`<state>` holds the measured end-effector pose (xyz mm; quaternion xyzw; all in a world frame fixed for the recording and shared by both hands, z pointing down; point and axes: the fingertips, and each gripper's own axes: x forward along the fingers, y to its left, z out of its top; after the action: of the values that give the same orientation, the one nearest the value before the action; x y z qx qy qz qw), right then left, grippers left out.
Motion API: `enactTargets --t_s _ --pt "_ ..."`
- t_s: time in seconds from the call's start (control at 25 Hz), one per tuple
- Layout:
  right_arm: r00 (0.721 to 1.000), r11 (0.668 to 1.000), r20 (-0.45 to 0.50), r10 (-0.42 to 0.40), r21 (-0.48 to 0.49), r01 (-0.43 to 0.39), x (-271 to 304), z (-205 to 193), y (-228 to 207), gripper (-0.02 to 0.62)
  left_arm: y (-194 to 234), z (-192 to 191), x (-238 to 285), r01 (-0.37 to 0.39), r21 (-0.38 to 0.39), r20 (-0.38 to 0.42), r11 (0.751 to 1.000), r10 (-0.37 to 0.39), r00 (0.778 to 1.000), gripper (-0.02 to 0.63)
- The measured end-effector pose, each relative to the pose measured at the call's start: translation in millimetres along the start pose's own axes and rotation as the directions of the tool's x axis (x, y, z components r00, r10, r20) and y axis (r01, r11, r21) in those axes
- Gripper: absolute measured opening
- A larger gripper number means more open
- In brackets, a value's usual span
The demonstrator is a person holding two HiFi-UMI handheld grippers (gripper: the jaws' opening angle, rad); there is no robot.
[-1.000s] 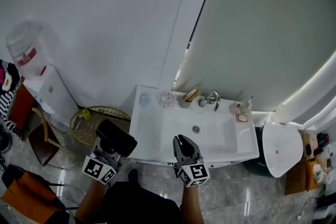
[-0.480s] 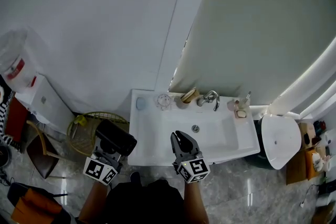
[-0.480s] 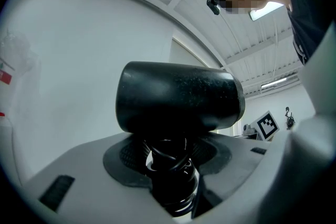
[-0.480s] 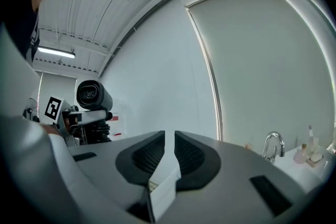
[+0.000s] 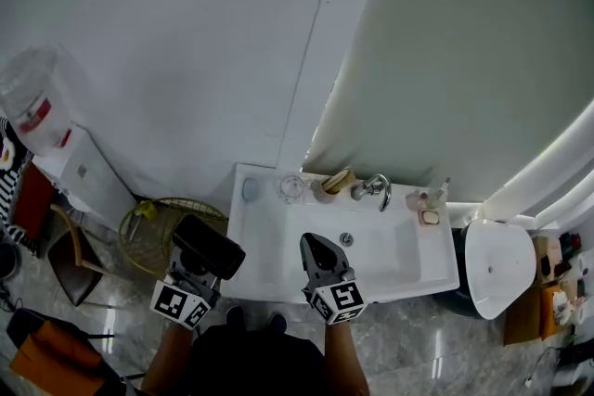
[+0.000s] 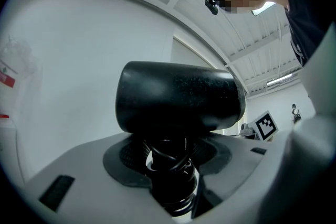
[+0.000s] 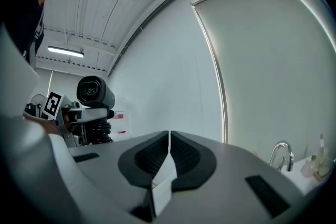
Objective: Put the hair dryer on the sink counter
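The black hair dryer (image 5: 209, 244) stands barrel-up in my left gripper (image 5: 198, 262), just left of the white sink counter (image 5: 255, 246) and near its front corner. In the left gripper view the barrel (image 6: 178, 97) lies crosswise above the jaws. My left gripper (image 6: 168, 168) is shut on the handle, which has the cord coiled round it. My right gripper (image 5: 314, 248) hovers over the basin's front edge. Its jaws are shut with nothing between them (image 7: 169, 140), and the hair dryer (image 7: 95, 92) shows far to its left.
A faucet (image 5: 376, 188), cups (image 5: 327, 185) and a soap dish (image 5: 428, 218) line the back of the counter under a big mirror (image 5: 464, 60). A wire basket (image 5: 162, 218), a water dispenser (image 5: 56, 134) and a chair (image 5: 74, 255) stand left. A white toilet lid (image 5: 497, 264) is right.
Both grippers have moved a little closer to the sink, which now sits lower in the view. The hair dryer stays in the left gripper and the right jaws stay shut.
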<state>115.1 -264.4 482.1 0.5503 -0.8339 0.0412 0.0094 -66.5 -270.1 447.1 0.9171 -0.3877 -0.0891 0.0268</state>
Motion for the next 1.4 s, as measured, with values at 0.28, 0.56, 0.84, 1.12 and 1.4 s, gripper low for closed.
enactTargets --t_s 0.28,0.56,0.84,1.12,1.4 --pt "0.998 0.996 -0.021 0.058 -0.06 -0.059 9.3 -2.2 -5.7 0.028 0.2 -6.7 16.7 -0.021 -0.003 -0.011 1.0 0.021 1.0 0.224" --pt "0.998 0.997 -0.017 0.058 -0.05 -0.059 18.7 0.9 -20.3 0.028 -0.9 -16.0 33.3 -0.027 -0.004 -0.032 1.0 0.027 0.999 0.224" --pt "0.998 0.995 -0.036 0.057 -0.074 -0.06 25.5 -7.6 -25.0 0.028 2.2 -29.0 40.7 -0.025 -0.008 -0.056 1.0 0.025 0.998 0.224" --pt "0.996 0.994 -0.051 0.067 -0.081 -0.071 30.0 -9.4 -29.0 0.028 6.6 -48.5 49.4 -0.033 -0.026 -0.097 0.999 0.03 0.995 0.224" --pt "0.997 0.992 -0.043 0.062 -0.104 -0.066 31.0 -10.6 -36.3 0.028 10.7 -82.8 59.0 -0.087 -0.048 -0.198 0.995 0.076 0.977 0.224"
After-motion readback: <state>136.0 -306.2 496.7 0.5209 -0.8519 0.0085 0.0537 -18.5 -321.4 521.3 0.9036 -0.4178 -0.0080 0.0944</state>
